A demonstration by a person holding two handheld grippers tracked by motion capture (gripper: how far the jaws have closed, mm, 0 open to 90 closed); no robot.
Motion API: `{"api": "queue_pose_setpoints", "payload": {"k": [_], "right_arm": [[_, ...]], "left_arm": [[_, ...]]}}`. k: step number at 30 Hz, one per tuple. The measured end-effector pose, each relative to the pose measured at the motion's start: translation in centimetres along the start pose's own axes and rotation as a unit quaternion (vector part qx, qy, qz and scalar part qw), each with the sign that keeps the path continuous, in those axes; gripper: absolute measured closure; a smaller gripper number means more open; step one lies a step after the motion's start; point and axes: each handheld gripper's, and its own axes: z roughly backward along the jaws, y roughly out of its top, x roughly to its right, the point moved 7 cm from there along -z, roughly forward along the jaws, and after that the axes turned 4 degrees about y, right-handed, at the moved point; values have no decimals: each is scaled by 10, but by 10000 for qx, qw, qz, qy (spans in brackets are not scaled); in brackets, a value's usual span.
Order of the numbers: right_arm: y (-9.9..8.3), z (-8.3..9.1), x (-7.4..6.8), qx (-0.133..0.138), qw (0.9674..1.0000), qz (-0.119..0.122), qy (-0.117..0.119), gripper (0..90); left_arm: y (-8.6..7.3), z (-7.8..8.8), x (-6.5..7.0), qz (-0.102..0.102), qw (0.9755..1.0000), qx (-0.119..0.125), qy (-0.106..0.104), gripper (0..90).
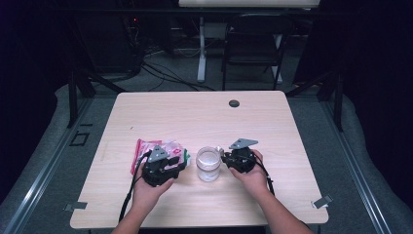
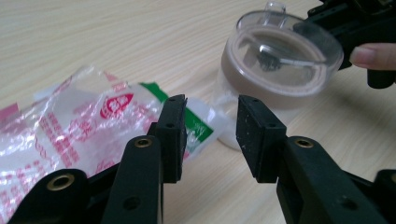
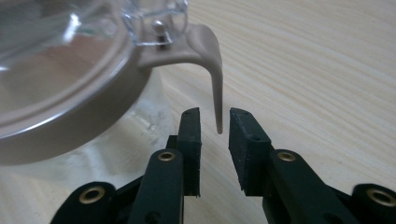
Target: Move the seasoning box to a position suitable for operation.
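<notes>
1. Standing near the front middle of the table [image 1: 146, 105], one clear jar [image 1: 208, 165] sits between the two grippers, upright on the wood.
2. The left gripper [image 1: 168, 168] rests over one crinkled plastic bag [image 1: 146, 148] printed in red, with a green patch at one corner; the right gripper [image 1: 229, 158] sits just beside the jar on its other side.
3. The high view gives the layout: bag, jar and both hands in a row, plus a folding chair [image 1: 255, 41] on the floor beyond the table. It is too small there to tell how the jaws stand.
4. The left gripper view settles that for its own gripper [image 2: 210, 123]: jaws apart, nothing pressed between the pads. The bag's corner [image 2: 93, 121] lies behind the nearer pad, and the jar [image 2: 280, 60] stands beyond with a clear domed lid on a tan rim. One fingertip of the other hand [image 2: 373, 56] shows at the jar's far side.
5. The right gripper view adds a detail the others lack: a thin tan latch lever [image 3: 215, 88] hangs from the lid's hinge, its tip reaching down between the pads of that gripper [image 3: 215, 128], which stand apart and do not press on it.
6. Count: one jar, one bag, two grippers, two hands.
</notes>
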Motion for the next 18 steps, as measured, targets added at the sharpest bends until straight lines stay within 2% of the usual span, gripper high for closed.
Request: {"api": "queue_pose_setpoints", "payload": {"k": [2, 6, 10, 12, 16, 18], "right_arm": [[0, -6, 1, -1, 10000, -92, 15, 753], [4, -13, 1, 26, 10000, -51, -8, 775], [4, -18, 1, -63, 10000, -9, -26, 805], [4, -19, 2, -73, 9999, 12, -92, 840], [4, -18, 2, -67, 9999, 5, -88, 847], [4, -15, 0, -107, 9996, 121, -250, 860]], "left_arm": [[-6, 1, 0, 59, 10000, 2, -4, 618], [-13, 4, 1, 40, 10000, -25, -8, 601], [-16, 8, 2, 12, 10000, 32, -10, 587], [-17, 9, 2, 52, 10000, 75, -18, 582], [-18, 8, 3, 82, 9999, 57, -59, 581], [-16, 6, 6, 44, 9999, 61, -121, 580]]}}
